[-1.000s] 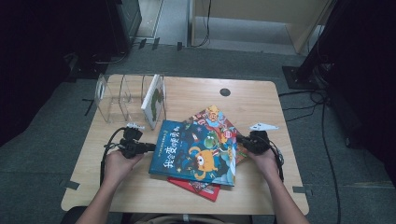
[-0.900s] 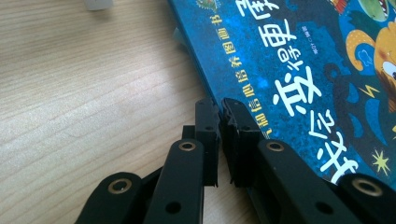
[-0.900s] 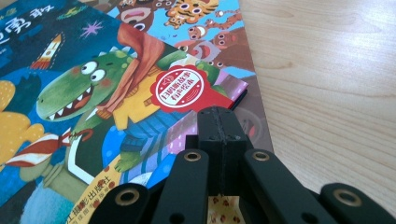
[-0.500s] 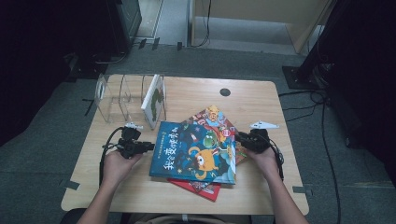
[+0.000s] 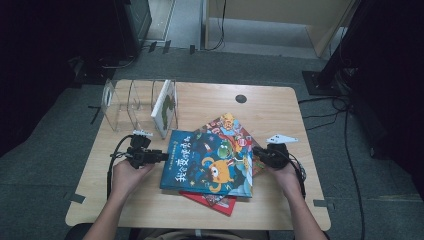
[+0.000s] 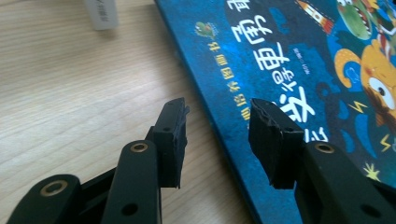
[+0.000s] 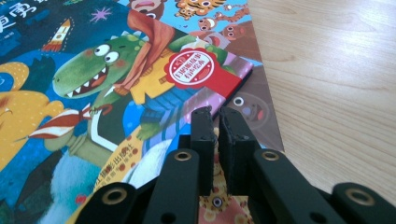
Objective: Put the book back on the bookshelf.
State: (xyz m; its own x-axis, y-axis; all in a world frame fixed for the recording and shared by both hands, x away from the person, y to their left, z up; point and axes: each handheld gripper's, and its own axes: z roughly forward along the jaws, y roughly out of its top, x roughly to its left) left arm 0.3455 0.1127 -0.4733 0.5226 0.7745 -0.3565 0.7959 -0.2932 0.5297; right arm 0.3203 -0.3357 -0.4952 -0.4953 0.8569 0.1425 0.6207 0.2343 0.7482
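Observation:
A blue picture book [image 5: 207,162] lies flat on top of a second, red-edged picture book [image 5: 220,204] in the middle of the wooden table [image 5: 280,110]. My left gripper [image 5: 164,156] rests at the blue book's left edge. In the left gripper view its jaws [image 6: 217,109] stand apart and have just been opening, with the edge of the blue book [image 6: 280,60] running between them untouched. My right gripper [image 5: 256,151] sits at the book's right edge. Its jaws [image 7: 215,114] have just been closing and are nearly together, low over the cover [image 7: 116,74], with nothing visibly between them.
A clear plastic rack [image 5: 127,102] stands at the table's back left, with a white book [image 5: 165,107] upright in its right-hand slot. A round cable hole [image 5: 241,98] lies near the far edge. Cables trail over the grey floor to the right.

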